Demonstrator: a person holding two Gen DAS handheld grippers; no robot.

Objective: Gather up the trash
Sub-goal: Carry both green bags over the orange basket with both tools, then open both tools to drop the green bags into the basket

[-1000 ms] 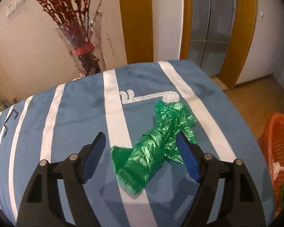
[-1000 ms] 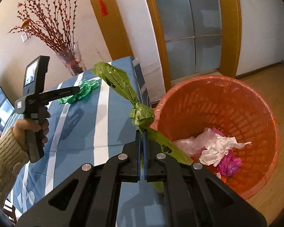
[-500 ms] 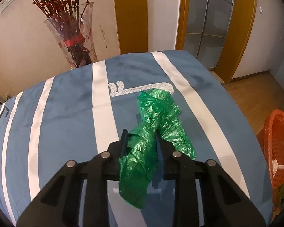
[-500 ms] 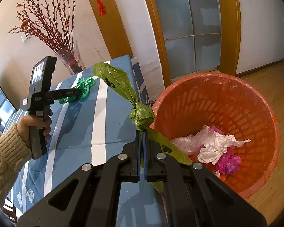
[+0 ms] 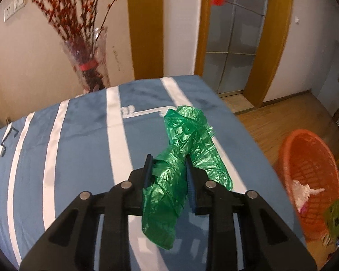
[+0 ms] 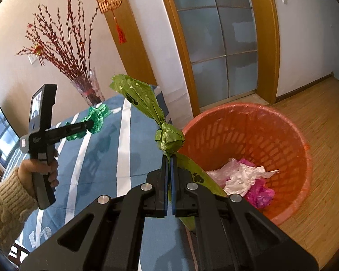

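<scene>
Both hand-held grippers clamped: left (image 5: 168, 169) green bag (image 5: 180, 169), apparently lifted; right (image 6: 168, 164) knotted bag (image 6: 169, 135) beside basket rim (image 6: 305, 146).

Crinkled glossy plastic green bag (image 5: 180, 169); matt velvety cloth tablecloth (image 5: 79, 146); perforated plastic orange basket (image 6: 289, 140).

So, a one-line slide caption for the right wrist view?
Right gripper pinches a knotted olive-green bag beside the orange basket.

Pale walls (image 6: 309, 33), glazed wood-framed door (image 6: 217, 40), wooden floor (image 6: 323, 117)
</scene>
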